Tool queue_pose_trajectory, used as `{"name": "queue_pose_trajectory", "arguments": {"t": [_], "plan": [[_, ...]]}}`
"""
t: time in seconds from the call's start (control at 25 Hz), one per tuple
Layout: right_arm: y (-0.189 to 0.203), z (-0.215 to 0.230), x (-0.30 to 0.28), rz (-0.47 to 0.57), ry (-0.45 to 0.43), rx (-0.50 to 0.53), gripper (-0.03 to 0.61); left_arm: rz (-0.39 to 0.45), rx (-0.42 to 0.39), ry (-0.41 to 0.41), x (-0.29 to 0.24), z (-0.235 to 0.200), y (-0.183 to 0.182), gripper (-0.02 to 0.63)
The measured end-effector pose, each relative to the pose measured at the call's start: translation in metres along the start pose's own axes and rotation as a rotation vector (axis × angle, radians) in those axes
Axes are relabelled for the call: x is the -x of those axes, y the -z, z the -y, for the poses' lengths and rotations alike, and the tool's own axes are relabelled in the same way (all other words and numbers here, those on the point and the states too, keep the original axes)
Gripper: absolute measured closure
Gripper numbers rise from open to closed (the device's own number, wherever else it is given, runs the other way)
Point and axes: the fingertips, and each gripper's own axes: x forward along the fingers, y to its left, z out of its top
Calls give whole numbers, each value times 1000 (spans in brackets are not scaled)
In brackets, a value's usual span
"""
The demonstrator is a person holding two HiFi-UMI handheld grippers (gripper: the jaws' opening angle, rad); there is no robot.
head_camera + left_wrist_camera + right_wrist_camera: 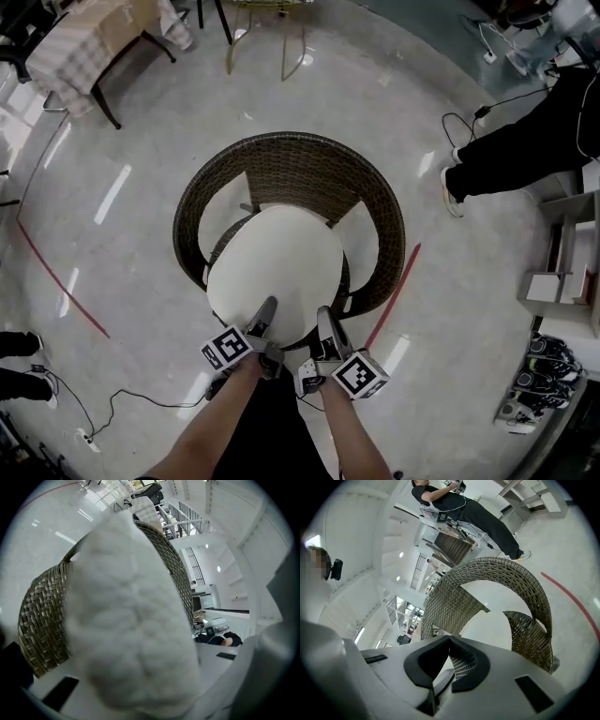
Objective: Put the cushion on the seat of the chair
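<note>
The white cushion (277, 267) covers the seat of the wicker chair (375, 202), inside its curved back, with its near edge toward the person. The left tongs (267, 314) are clamped on that near edge, and in the left gripper view the cushion fills the space between the jaws. The right tongs (325, 323) sit just beside them at the same edge. Their tips are pressed together with nothing visible between them.

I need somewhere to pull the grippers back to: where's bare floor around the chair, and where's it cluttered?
Bare floor lies left of the wicker chair, up to the red floor line, and right of it, up to the second red line. Cluttered: a cable at lower left, a person's legs at upper right, shoes beside the shelf at lower right.
</note>
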Motion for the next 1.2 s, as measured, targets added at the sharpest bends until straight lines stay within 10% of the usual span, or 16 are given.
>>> {"name": "queue_pose_trajectory", "arguments": {"t": [0.8,1.2], "plan": [[26,26,-3,-23,33,-13,588,0,79,-213,2,-80,10,489],[32,10,3,2,-3,-32,588,-150,44,-395,15,-96,35,159]]}}
